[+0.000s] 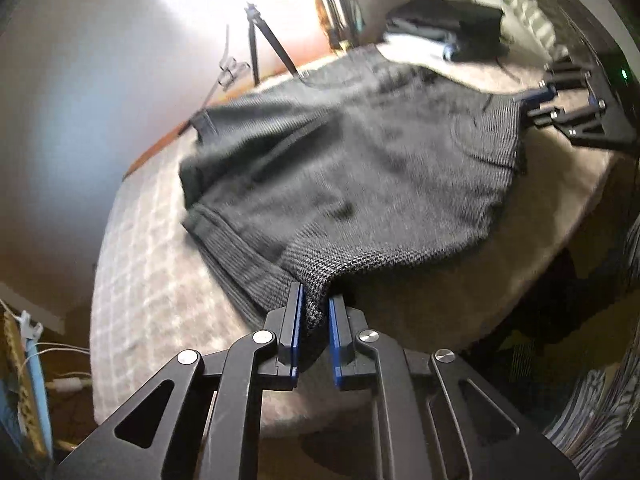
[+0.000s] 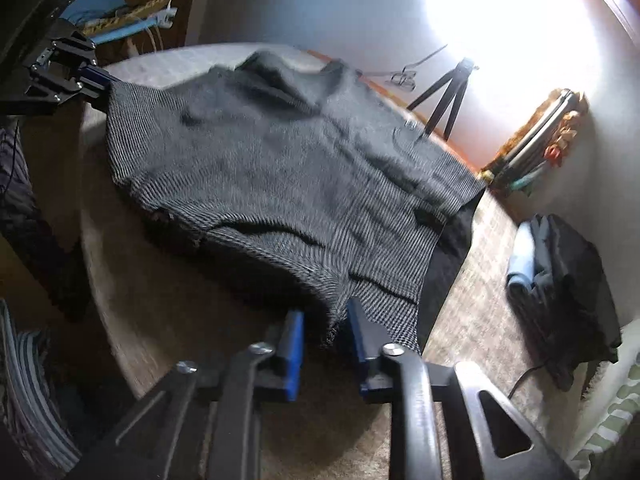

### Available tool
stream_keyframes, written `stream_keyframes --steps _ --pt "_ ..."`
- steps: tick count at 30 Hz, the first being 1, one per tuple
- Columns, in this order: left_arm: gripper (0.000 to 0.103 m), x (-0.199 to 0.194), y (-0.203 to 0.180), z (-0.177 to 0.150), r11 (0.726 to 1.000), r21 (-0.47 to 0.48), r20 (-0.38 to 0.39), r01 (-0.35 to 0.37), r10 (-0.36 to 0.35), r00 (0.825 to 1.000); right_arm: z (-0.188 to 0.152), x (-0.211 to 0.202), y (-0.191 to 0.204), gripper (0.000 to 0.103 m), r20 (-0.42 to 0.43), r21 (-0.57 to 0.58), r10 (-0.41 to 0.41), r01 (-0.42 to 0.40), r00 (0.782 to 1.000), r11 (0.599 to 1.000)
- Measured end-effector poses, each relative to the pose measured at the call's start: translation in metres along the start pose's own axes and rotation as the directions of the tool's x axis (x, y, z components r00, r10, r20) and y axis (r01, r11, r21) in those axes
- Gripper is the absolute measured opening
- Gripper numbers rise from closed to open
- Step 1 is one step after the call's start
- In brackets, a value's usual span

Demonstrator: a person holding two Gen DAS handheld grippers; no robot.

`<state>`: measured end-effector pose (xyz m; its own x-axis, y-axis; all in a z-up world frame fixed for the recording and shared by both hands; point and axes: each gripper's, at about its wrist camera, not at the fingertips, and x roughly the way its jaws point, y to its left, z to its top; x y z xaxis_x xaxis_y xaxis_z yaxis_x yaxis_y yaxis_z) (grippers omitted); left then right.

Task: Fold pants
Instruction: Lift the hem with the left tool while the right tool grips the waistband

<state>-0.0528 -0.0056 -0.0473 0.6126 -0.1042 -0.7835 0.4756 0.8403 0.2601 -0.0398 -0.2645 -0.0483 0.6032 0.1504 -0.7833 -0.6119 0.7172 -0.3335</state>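
The dark grey ribbed pants (image 1: 360,168) lie spread over a beige padded surface (image 1: 168,280), one end lifted. My left gripper (image 1: 316,300) is shut on a corner of the pants at the near edge. My right gripper (image 2: 326,320) is shut on another corner of the pants (image 2: 280,168). The right gripper also shows in the left wrist view (image 1: 532,100) at the far right, pinching the cloth. The left gripper shows in the right wrist view (image 2: 100,80) at the upper left, gripping the far corner. The cloth hangs stretched between the two grippers.
A stack of folded dark and light blue clothes (image 1: 444,28) sits at the far side (image 2: 560,276). A small black tripod (image 1: 260,40) stands by the wall (image 2: 444,96). Striped fabric (image 2: 28,392) lies off the surface edge. A bright light glares behind.
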Motion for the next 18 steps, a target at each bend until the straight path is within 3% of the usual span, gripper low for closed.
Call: stream_keyframes --steps 6,12,18 --pt "0.009 -0.013 0.03 0.029 0.997 -0.068 0.078 -0.025 0.03 0.996 0.024 -0.026 -0.019 0.009 0.08 0.078 -0.049 0.042 0.996 0.996" --pt "0.009 -0.015 0.064 0.066 0.99 -0.13 0.162 -0.05 0.071 0.984 0.061 -0.035 -0.041 0.009 0.099 0.075 -0.109 0.101 0.989 0.992" --pt "0.009 0.003 0.099 0.111 0.984 -0.163 0.195 -0.065 0.096 0.976 0.104 -0.028 -0.074 0.008 0.107 0.081 -0.161 0.153 0.981 0.985"
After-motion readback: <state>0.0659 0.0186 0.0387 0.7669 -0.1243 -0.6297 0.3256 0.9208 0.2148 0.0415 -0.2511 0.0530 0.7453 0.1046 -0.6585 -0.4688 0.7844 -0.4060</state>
